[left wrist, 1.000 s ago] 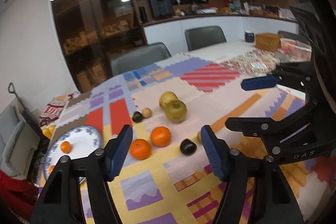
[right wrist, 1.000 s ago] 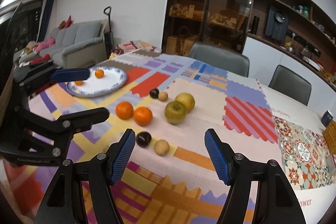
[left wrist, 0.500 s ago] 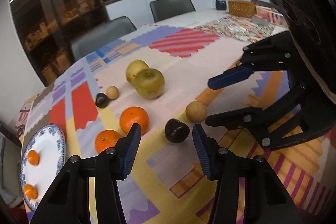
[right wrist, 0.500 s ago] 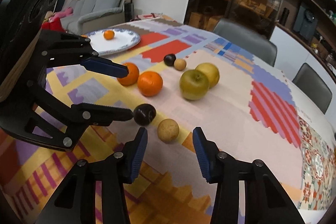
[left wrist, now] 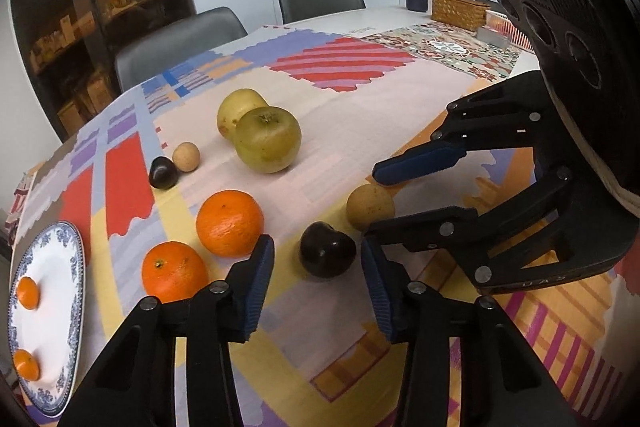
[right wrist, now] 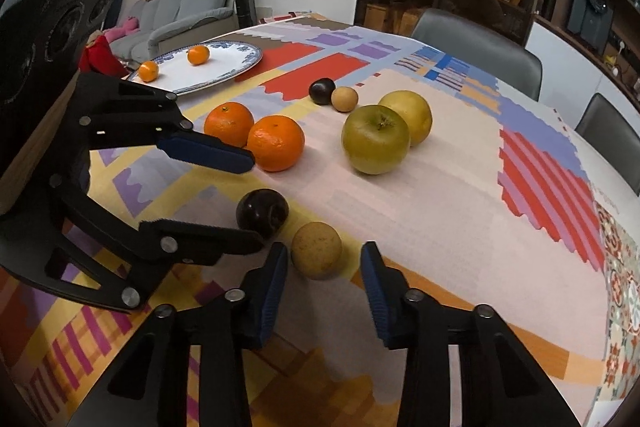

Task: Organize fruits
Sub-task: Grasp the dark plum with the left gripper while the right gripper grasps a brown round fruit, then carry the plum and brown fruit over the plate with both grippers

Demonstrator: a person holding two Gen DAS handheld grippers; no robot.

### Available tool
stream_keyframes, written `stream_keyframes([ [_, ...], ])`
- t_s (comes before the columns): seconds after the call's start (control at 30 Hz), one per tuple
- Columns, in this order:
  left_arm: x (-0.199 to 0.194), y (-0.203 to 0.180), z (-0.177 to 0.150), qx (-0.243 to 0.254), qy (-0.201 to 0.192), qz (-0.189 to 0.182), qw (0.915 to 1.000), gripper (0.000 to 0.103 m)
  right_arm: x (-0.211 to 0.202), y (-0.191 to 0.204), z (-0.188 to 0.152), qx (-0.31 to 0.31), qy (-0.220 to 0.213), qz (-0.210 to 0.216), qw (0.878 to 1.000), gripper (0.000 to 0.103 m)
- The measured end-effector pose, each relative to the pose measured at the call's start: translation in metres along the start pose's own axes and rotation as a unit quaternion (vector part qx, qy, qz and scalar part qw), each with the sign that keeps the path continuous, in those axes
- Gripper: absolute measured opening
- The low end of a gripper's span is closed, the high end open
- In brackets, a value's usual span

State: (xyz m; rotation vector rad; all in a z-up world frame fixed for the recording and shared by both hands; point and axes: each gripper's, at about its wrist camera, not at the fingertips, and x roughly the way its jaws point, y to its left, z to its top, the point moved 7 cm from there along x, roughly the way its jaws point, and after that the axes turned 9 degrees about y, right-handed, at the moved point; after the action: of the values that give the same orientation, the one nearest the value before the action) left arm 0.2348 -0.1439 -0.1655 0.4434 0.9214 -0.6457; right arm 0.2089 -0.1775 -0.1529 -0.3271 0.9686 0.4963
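Note:
My left gripper (left wrist: pixel 318 259) is open, its jaws on either side of a dark plum (left wrist: pixel 327 254) on the patchwork cloth, not touching it. My right gripper (right wrist: pixel 324 261) is open around a tan round fruit (right wrist: pixel 317 249), which also shows in the left wrist view (left wrist: pixel 370 207). The plum shows in the right wrist view (right wrist: pixel 262 213). Two oranges (left wrist: pixel 229 223) (left wrist: pixel 175 271) lie left of the plum. A green apple (left wrist: pixel 267 139) and a yellow fruit (left wrist: pixel 239 111) touch farther back. A second plum (left wrist: pixel 163 173) and a small tan fruit (left wrist: pixel 186 157) lie together.
A blue-rimmed white plate (left wrist: pixel 76 267) at the left edge holds two small oranges (left wrist: pixel 28 292) (left wrist: pixel 26 365). Grey chairs (left wrist: pixel 180 43) stand behind the table. A wicker basket (left wrist: pixel 458 11) and a dark jar (left wrist: pixel 416 1) sit at the far right.
Both grippers have dropped lower and moved forward: the left now brackets the dark plum and the right brackets the tan fruit. Both jaws are a little narrower than a second ago.

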Motion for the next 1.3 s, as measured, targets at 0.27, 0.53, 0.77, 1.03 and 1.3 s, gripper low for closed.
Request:
stream_keyframes([
  [0.27,0.01,0.0,0.002,-0.019,0.02,-0.023,0.9993,0.032,0.001,-0.007,-0.002,0.027,0.002,0.013,1.0,0.028],
  [0.53,-0.007,0.006,0.0,-0.07,0.01,-0.011,0.9974,0.03,-0.008,-0.011,-0.003,0.068,-0.01,0.02,0.997,0.028],
  [0.77,-0.045,0.012,-0.003,-0.109,-0.019,0.001,0.9939,0.03,-0.031,0.0,0.004,0.078,-0.036,0.016,0.996,0.028],
  [1.03,-0.091,0.024,-0.015,-0.144,-0.051,0.042,0.9873,0.03,-0.06,0.026,0.018,0.082,-0.071,0.021,0.994,0.028],
  [1.3,-0.127,0.042,-0.045,-0.186,-0.065,0.078,0.9772,0.03,-0.076,0.058,0.036,0.086,-0.097,0.038,0.991,0.028],
])
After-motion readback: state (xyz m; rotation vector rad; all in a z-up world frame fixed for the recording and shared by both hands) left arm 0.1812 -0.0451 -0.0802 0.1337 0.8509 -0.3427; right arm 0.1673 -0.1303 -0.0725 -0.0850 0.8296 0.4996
